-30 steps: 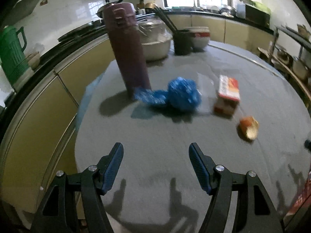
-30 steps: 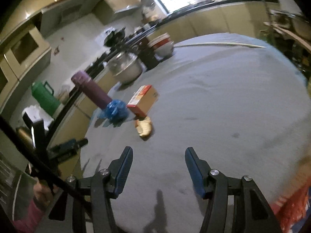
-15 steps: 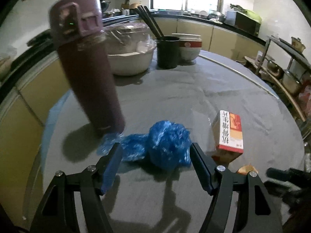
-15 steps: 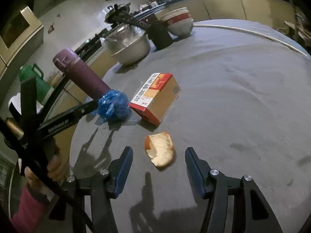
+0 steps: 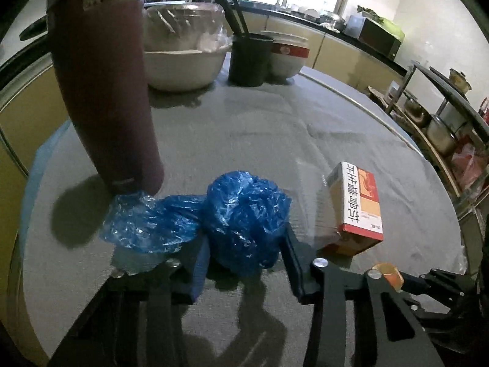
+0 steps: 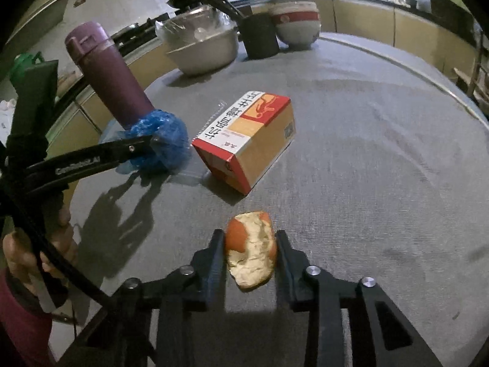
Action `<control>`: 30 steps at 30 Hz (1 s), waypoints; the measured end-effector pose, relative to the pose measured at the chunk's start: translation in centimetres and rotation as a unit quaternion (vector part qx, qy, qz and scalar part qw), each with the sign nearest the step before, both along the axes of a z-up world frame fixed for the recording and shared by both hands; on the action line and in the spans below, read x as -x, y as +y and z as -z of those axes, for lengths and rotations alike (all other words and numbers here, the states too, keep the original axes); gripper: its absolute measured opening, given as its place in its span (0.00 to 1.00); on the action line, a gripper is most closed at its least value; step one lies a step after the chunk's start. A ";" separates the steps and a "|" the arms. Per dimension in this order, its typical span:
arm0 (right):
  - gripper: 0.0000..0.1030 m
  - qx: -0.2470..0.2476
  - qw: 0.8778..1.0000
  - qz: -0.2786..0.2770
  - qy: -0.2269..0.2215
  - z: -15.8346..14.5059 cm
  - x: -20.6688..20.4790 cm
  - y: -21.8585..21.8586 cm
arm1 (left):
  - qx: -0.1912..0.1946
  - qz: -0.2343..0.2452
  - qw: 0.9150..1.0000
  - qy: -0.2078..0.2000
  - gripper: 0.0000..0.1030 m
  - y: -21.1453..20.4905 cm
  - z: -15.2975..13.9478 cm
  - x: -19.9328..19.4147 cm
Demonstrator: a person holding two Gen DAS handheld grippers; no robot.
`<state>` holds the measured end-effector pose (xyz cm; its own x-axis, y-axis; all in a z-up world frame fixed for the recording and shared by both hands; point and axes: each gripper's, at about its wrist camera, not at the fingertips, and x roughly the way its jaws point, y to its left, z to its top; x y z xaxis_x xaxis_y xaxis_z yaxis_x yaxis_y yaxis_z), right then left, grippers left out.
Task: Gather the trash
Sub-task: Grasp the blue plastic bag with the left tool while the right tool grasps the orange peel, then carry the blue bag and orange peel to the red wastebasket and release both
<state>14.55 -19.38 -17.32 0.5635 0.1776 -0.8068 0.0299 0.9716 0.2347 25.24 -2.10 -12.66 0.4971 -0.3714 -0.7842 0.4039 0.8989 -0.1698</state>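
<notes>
A crumpled blue plastic bag [image 5: 244, 205] lies on the grey round table [image 5: 275, 128], its loose tail touching the foot of a tall purple flask [image 5: 104, 85]. My left gripper [image 5: 244, 244] has its jaws closing, and both pads press the bag's balled part. From the right wrist view, the same bag [image 6: 168, 140] sits in that gripper [image 6: 146, 146]. An orange peel [image 6: 250, 253] is pinched in my right gripper [image 6: 250, 238], which is shut on it at table level. A red, white and tan carton [image 6: 247, 134] lies between the two pieces.
At the table's far edge stand a film-covered metal basin [image 5: 183, 52], a black cup of chopsticks [image 5: 249, 58] and stacked bowls [image 5: 287, 58]. A shelf with pots [image 5: 440, 128] is to the right. A person's hand [image 6: 55, 244] holds the left tool.
Both grippers moved forward and down over the table. The left one came around the blue bag and narrowed on it. The right one reached the orange peel and shut on it.
</notes>
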 end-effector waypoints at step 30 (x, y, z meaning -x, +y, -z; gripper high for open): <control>0.30 -0.066 0.984 0.111 -0.122 -5.6 22.0 -11.8 | -0.058 0.138 0.985 -0.080 0.36 -12.0 -5.9 23.3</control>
<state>-7.40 -31.15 -11.70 0.7738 0.1220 -0.6216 0.1656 0.9082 0.3844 1.96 -14.08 -6.78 0.5113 -0.4224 -0.7485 0.6486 0.7610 0.0136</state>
